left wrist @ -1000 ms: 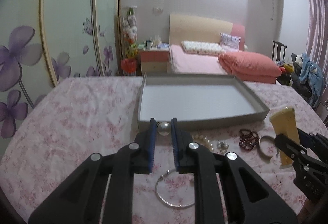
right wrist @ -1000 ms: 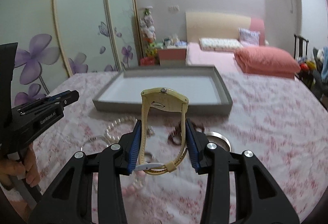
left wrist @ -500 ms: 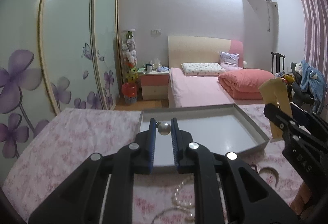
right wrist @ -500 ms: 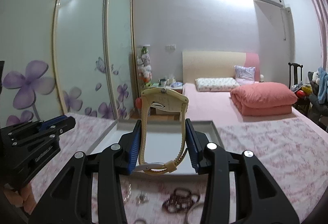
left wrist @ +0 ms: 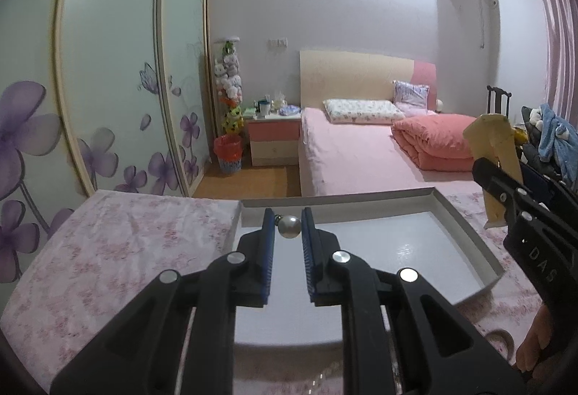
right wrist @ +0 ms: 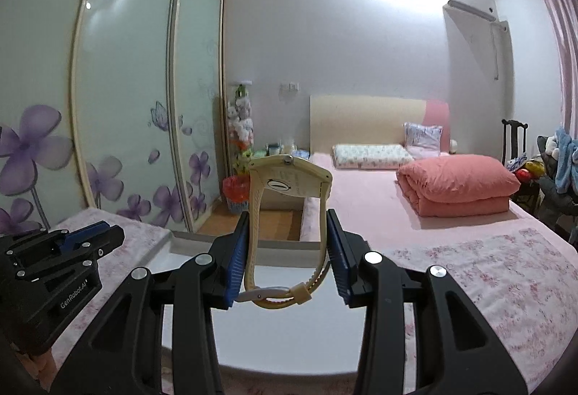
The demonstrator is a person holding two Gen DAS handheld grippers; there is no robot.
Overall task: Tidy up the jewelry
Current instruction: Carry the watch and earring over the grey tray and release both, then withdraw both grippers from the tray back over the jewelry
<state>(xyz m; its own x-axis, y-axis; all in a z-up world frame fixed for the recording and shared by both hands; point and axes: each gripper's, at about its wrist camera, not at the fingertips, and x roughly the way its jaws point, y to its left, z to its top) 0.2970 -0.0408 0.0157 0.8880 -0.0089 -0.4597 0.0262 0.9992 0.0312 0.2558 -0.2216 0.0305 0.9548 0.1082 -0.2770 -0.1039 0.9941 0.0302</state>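
Observation:
My left gripper [left wrist: 287, 227] is shut on a round pearl earring [left wrist: 289, 226], held over the white inside of the grey tray [left wrist: 466, 236]. Over the same tray [right wrist: 289, 247] my right gripper [right wrist: 289, 247] is shut on a cream wristwatch [right wrist: 289, 178], whose strap loops between the blue pads with the case standing up. The watch [left wrist: 493, 149] and right gripper [left wrist: 534, 232] also show at the right edge of the left wrist view. At the left of the right wrist view is the left gripper [right wrist: 86, 241].
The tray lies on a table with a pink floral cloth [left wrist: 108, 250]. A silver bangle [left wrist: 500, 346] peeks out by the tray's near right corner. Beyond the table are a pink bed [left wrist: 361, 156], a nightstand [left wrist: 272, 142] and sliding wardrobe doors [left wrist: 108, 88].
Both grippers have moved forward from above the loose jewelry to above the tray, each still holding its piece. The bangles, beads and bracelets on the cloth have dropped out of view.

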